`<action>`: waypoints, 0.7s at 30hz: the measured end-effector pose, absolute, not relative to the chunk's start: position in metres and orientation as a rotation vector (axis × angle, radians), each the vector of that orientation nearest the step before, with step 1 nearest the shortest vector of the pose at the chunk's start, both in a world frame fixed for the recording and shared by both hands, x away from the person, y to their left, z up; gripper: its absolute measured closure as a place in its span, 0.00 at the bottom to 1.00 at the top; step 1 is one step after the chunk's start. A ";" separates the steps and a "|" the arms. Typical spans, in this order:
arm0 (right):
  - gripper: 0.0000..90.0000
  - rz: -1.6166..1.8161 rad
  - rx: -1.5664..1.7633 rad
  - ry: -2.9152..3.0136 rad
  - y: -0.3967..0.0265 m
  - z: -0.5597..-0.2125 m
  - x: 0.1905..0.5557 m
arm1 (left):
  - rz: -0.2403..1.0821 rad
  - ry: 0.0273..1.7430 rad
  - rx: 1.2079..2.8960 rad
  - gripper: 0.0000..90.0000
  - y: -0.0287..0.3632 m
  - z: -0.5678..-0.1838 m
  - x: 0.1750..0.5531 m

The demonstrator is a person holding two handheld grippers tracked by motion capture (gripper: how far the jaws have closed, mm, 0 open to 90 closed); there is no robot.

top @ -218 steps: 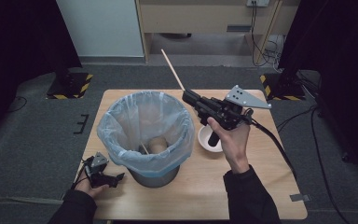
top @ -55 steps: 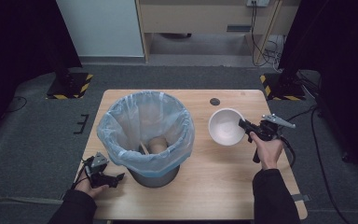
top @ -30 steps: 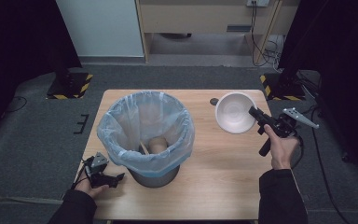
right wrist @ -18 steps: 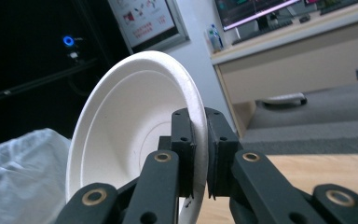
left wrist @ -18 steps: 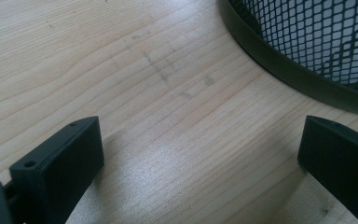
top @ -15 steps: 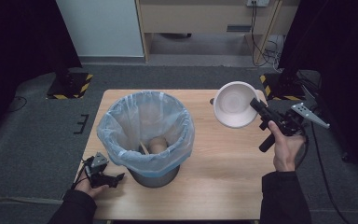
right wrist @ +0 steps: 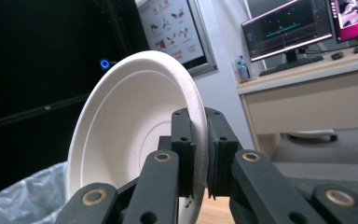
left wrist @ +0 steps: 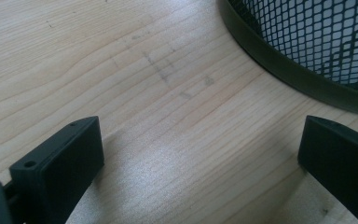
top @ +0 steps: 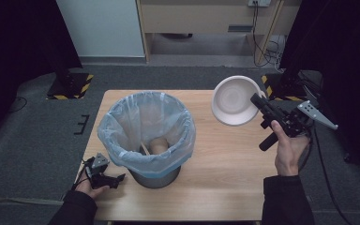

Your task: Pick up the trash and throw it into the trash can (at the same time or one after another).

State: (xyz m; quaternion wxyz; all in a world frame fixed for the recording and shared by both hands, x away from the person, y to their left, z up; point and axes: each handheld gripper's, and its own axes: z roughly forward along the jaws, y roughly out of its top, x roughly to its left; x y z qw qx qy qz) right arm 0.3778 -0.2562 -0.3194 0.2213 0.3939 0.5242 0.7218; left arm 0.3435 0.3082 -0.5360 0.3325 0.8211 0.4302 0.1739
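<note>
A white paper bowl [top: 234, 100] hangs in the air over the table's far right part, tipped so its inside faces the camera. My right gripper [top: 257, 100] is shut on its rim; in the right gripper view the two jaws pinch the bowl [right wrist: 130, 140] edge at my right gripper [right wrist: 199, 156]. A mesh bin lined with a pale blue bag [top: 146, 131] stands left of centre, with a brownish item and a wooden stick inside. My left gripper [top: 117, 179] rests on the table at the bin's near left, jaws open around bare wood [left wrist: 186, 154].
The bin's black mesh wall [left wrist: 307, 42] is close ahead of the left gripper. The wooden table [top: 229, 178] has free room on its right half. Beyond the table are a dark floor, yellow-black striped bases [top: 70, 86] and a desk with monitors [right wrist: 289, 28].
My right gripper has lifted the bowl off the table and carried it up and toward the far right, tipping it more upright. The left gripper has stayed put.
</note>
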 end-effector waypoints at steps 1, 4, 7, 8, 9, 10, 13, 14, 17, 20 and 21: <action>0.93 2.000 1.081 1.448 -0.255 -0.318 0.377 | 0.454 1.124 2.145 0.00 0.308 -0.536 0.343; 0.93 2.008 1.063 1.449 -0.253 -0.314 0.374 | 0.454 1.124 2.145 0.00 0.308 -0.536 0.343; 0.93 2.017 1.039 1.446 -0.250 -0.309 0.373 | 0.454 1.124 2.145 0.00 0.308 -0.536 0.343; 0.93 2.020 1.035 1.449 -0.248 -0.307 0.372 | 0.454 1.124 2.145 0.00 0.308 -0.536 0.343; 0.93 2.021 1.031 1.449 -0.247 -0.306 0.372 | 0.454 1.124 2.145 0.00 0.308 -0.536 0.343; 0.93 2.027 1.021 1.450 -0.244 -0.304 0.371 | 0.454 1.124 2.145 0.00 0.308 -0.536 0.343; 0.93 2.037 1.009 1.452 -0.241 -0.301 0.370 | 0.454 1.124 2.145 0.00 0.308 -0.536 0.343; 0.93 2.037 1.002 1.454 -0.240 -0.299 0.369 | 0.454 1.124 2.145 0.00 0.308 -0.536 0.343; 0.93 2.053 0.971 1.445 -0.237 -0.293 0.366 | 0.454 1.124 2.145 0.00 0.308 -0.536 0.343; 0.93 2.062 0.962 1.443 -0.234 -0.290 0.365 | 0.455 1.124 2.145 0.00 0.308 -0.536 0.343; 0.93 2.066 0.953 1.447 -0.229 -0.288 0.366 | 0.455 1.124 2.145 0.00 0.308 -0.536 0.343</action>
